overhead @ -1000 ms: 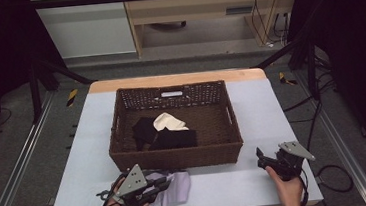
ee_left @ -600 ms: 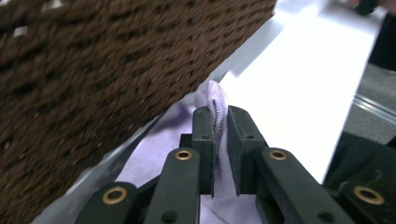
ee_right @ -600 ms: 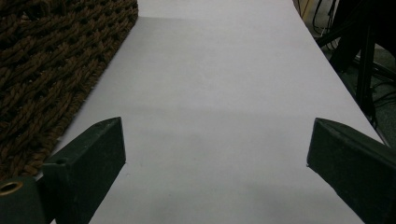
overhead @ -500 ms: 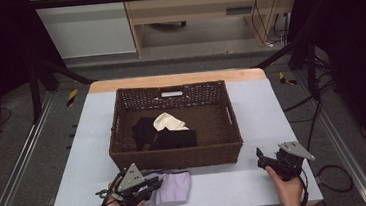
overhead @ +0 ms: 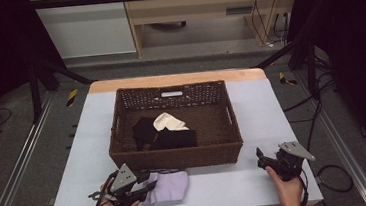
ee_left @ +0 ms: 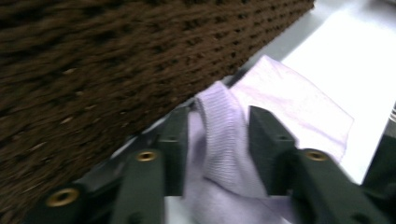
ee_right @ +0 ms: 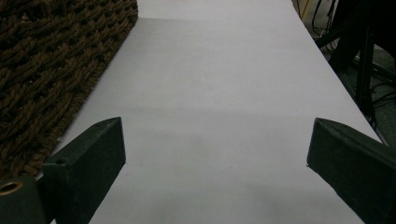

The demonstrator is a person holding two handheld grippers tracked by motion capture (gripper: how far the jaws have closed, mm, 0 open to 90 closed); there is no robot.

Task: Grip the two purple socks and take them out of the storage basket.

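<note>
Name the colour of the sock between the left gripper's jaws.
Pale lilac sock, clearest in the left gripper view.

A pale counter (overhead: 253, 127) with a wooden far edge carries a dark wicker basket (overhead: 175, 156) at its middle — and a lilac sock (overhead: 171, 187) just before it.

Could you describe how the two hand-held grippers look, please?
Both the left gripper and the right gripper are black, each topped by a grey three-cornered plate and trailing a black cable. Their jaws are flat, dark blocks with brass-coloured rivets.
</note>
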